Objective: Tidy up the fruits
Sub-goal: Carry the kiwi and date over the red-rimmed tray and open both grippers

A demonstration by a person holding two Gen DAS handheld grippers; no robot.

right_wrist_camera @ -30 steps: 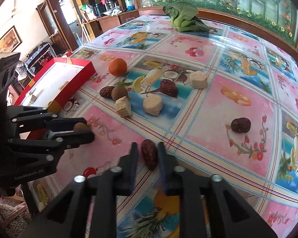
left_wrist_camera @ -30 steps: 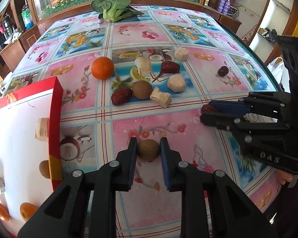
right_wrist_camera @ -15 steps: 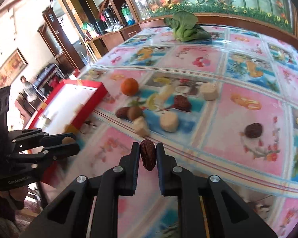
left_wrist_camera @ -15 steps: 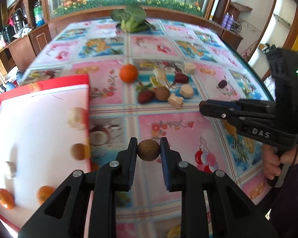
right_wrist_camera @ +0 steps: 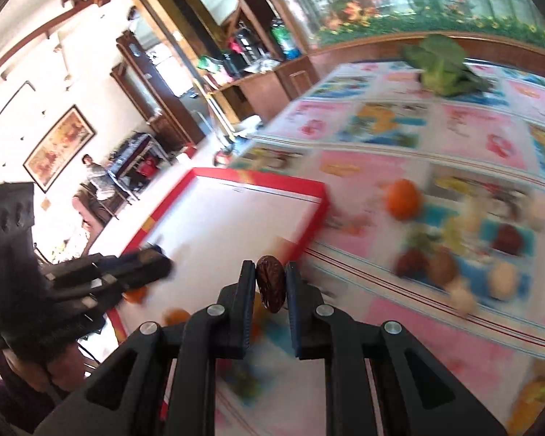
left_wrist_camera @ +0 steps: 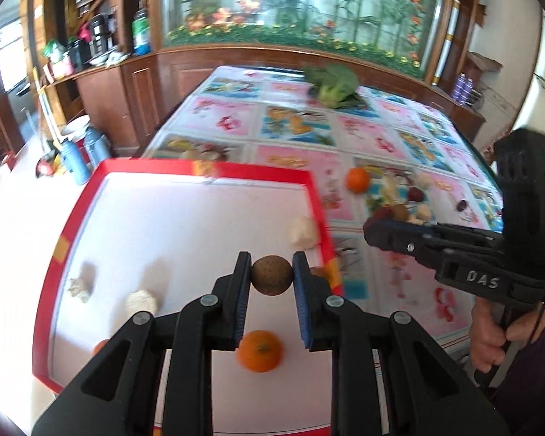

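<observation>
Brown and round, a small fruit sat clamped between the pads of the left gripper, held above the white floor of the red-rimmed tray — an orange lay in the tray just below it. The right gripper was closed on a dark red date, hanging over the tray's near corner. On the counter beyond the tray, another orange and a blurred cluster of fruits remained — a leafy green vegetable lay well apart at the far end.
</observation>
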